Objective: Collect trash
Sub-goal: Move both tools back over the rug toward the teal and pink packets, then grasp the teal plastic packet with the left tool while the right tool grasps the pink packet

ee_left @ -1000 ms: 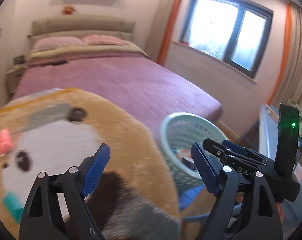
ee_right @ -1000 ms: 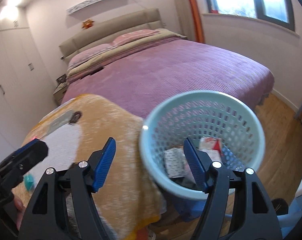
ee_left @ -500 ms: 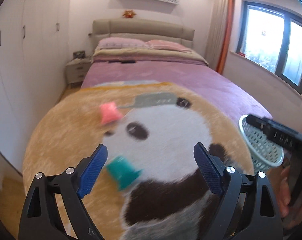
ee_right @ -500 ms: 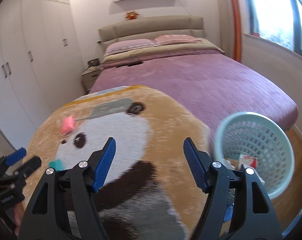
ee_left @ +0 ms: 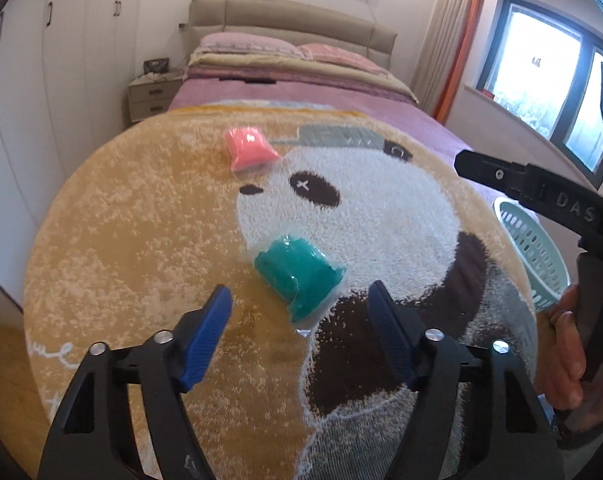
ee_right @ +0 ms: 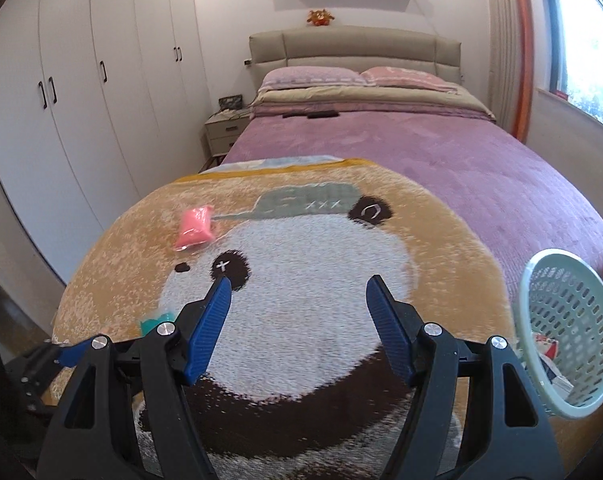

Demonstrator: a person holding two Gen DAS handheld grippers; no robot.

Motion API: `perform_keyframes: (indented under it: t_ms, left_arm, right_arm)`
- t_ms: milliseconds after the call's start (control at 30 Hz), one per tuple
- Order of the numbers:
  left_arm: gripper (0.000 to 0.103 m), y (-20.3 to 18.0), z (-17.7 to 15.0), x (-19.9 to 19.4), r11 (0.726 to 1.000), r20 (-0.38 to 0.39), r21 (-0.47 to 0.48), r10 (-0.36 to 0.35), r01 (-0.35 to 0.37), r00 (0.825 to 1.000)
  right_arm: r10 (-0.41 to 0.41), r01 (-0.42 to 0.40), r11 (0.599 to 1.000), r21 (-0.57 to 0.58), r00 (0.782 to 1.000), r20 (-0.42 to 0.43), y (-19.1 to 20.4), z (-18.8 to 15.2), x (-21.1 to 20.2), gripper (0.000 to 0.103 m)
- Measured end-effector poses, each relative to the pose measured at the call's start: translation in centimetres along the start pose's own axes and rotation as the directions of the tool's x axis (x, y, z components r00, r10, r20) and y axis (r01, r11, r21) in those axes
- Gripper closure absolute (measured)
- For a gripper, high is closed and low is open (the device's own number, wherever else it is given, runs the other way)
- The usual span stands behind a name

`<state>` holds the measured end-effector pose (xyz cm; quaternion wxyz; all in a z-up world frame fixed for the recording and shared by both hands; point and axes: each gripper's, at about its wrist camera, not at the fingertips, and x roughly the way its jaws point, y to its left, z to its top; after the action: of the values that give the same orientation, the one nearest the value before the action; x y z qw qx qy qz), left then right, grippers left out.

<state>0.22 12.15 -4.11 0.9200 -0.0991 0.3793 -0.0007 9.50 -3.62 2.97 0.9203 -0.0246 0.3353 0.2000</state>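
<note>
Two packets remain on the panda rug [ee_left: 141, 240]: since a second ago the left gripper [ee_left: 299, 308] has swung from the basket [ee_left: 537, 248] to the teal packet [ee_left: 299, 276], fingers closing, nothing gripped yet; right gripper [ee_right: 297, 300] half-open, empty; pink packet [ee_left: 249, 151] lies farther off

A round rug [ee_left: 149, 216] is being carried by the foot of the bed [ee_right: 441, 152]. Two wrapped packets are lying on the rug: one [ee_left: 299, 276] just ahead of the left gripper [ee_left: 299, 316], the other [ee_left: 249, 150] farther back toward the pillows [ee_right: 357, 78]. A basket [ee_right: 567, 332] is being kept at the rug's right edge, with wrappers [ee_right: 547, 354] lying in it. A nightstand [ee_right: 225, 130] is placed left of the bed.
</note>
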Motion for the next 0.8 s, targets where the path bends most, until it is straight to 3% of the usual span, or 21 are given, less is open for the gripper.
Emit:
perform_keyframes:
  t_ms: [133, 200, 267, 433, 533, 667, 800]
  left_arm:
    - [0.039, -0.3, 0.2, 1.6, 1.0, -0.028, -0.001, 0.017, -0.017, 0.999]
    - [0.047, -0.4, 0.3, 2.2, 1.0, -0.039, 0.003, 0.016, -0.016, 0.999]
    - [0.062, -0.3, 0.4, 2.8, 1.0, -0.056, 0.001, 0.017, -0.017, 0.998]
    - [0.073, 0.4, 0.7, 1.9, 1.0, -0.018, 0.003, 0.027, -0.027, 0.999]
    - [0.076, 2.7, 1.4, 0.6, 0.998, 0.023, -0.034, 0.056, -0.055, 0.998]
    - [0.085, 6.8, 2.2, 0.7, 0.99, 0.02, -0.105, 0.096, -0.093, 0.995]
    - [0.085, 9.3, 2.4, 0.6, 0.988, 0.018, -0.144, 0.058, -0.055, 0.998]
  right_arm:
    - [0.008, -0.008, 1.0, -0.012, 1.0, -0.015, 0.9, 0.4, 0.8, 0.037]
    - [0.017, -0.017, 1.0, -0.019, 1.0, -0.024, 1.4, 0.8, 1.3, 0.037]
    - [0.03, -0.03, 0.999, -0.024, 0.999, -0.032, 1.8, 1.2, 1.7, 0.037]
    - [0.062, -0.064, 0.997, -0.033, 0.996, -0.06, 3.2, 2.1, 3.3, 0.037]
    - [0.073, -0.076, 0.997, -0.029, 0.993, -0.097, 4.1, 2.3, 5.2, 0.036]
    - [0.091, -0.096, 0.995, -0.033, 0.987, -0.131, 5.7, 2.5, 7.7, 0.036]
    - [0.118, -0.126, 0.991, -0.043, 0.981, -0.153, 7.7, 3.4, 10.0, 0.036]
